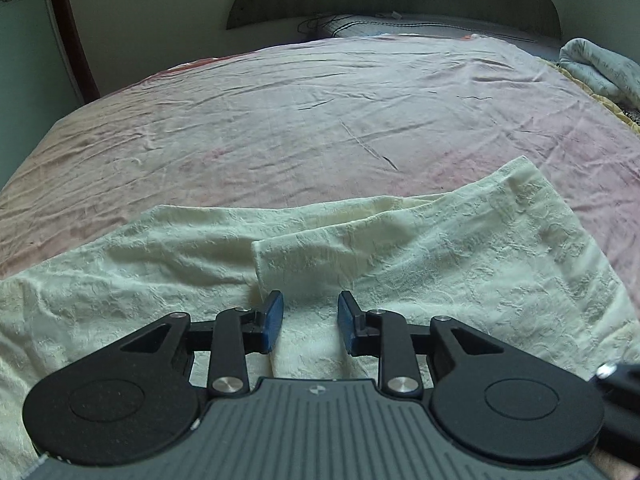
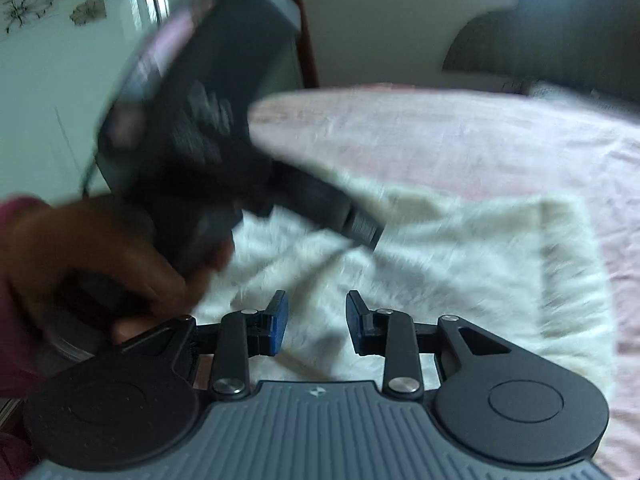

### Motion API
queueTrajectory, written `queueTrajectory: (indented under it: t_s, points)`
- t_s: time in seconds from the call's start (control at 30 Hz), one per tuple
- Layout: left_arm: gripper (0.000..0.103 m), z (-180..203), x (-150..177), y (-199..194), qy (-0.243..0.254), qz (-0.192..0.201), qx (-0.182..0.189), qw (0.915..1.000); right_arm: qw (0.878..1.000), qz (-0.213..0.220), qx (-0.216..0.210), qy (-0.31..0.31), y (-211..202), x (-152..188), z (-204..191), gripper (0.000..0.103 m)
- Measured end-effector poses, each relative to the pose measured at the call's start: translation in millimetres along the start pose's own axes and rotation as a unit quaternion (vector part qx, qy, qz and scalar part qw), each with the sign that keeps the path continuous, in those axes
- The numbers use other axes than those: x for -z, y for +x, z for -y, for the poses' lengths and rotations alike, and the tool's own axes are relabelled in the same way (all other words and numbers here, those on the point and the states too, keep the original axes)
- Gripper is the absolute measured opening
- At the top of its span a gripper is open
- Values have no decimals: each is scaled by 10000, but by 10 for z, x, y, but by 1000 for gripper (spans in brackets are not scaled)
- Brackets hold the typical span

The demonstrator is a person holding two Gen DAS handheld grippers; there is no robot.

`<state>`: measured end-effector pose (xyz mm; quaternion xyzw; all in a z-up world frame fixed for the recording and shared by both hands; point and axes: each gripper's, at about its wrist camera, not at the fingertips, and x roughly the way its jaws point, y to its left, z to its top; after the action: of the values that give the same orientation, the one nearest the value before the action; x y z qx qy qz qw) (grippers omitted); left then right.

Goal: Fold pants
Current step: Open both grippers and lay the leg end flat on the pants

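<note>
Lay cream, textured pants [image 1: 400,252] across the near edge of the bed [image 1: 304,112], on a pink, wrinkled sheet, one layer already turned over another with its folded edge showing just ahead of the blue pads. Hovered low over that cloth, left gripper [image 1: 310,322], jaws parted a modest way, nothing pinched between them, fabric only underneath. Seen again in the right wrist view, blurred, held in a hand [image 2: 112,264] with a dark red sleeve at the frame's left, pointing down toward the pants [image 2: 460,264]. Stood likewise partly open, right gripper [image 2: 317,322], empty, above the same cream cloth near the bed's near edge. Judged from the layout: a fold partly made, with a further fold or a smoothing pass probably still to do. To do that step well: pinch both layers together close to the hem corner rather than only the top layer, keep both grippers level with each other so the crease runs straight, lift only enough to clear the sheet, and lay the cloth down flat before letting go. Risk judged: limp, crinkled fabric likely to slip or bunch if caught by one layer. No containers in view; only a rolled light blanket [image 1: 600,68] at the far right corner and a pillow [image 1: 420,28] by the headboard.
</note>
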<state>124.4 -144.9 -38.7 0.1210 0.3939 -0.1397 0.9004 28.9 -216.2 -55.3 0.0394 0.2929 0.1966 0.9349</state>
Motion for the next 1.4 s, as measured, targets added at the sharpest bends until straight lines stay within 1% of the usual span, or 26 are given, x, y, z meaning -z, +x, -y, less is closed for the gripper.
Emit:
queueTrajectory:
  t_s: [0.03,0.1,0.17,0.2,0.23,0.43,0.93,1.07,1.2,1.33,1.4]
  points:
    - [35,5,-6,0,18,2,-5,10000,10000,37,66,2,-43,-16,19,31]
    - [35,3,-10,4,18,4,-2,10000,9997,-22,231,6,-56,-28,78,31]
    - [35,16,-18,-2,21,10,-10,10000,9990,-230,368,111,16,7,160,31]
    - [35,23,-18,0,38,17,-18,10000,9986,-349,365,184,64,40,190,30]
    - [36,32,-13,0,59,30,-29,10000,9984,-373,350,223,94,76,201,30]
    - [37,22,-16,6,56,33,-26,10000,9985,-341,408,114,136,73,166,31]
    - [43,30,5,19,93,46,-82,9999,9987,-296,386,135,98,104,186,31]
    - [50,5,2,24,43,28,-127,9999,9987,-296,391,133,96,104,187,31]
    - [54,-47,2,21,-92,-22,-70,9999,9987,-298,385,130,97,104,191,31]
    - [57,-72,7,2,-109,-45,-67,9999,9987,-305,396,118,93,104,189,31]
    - [61,-75,15,-16,-99,-45,-87,9999,9986,-310,404,119,93,105,189,31]
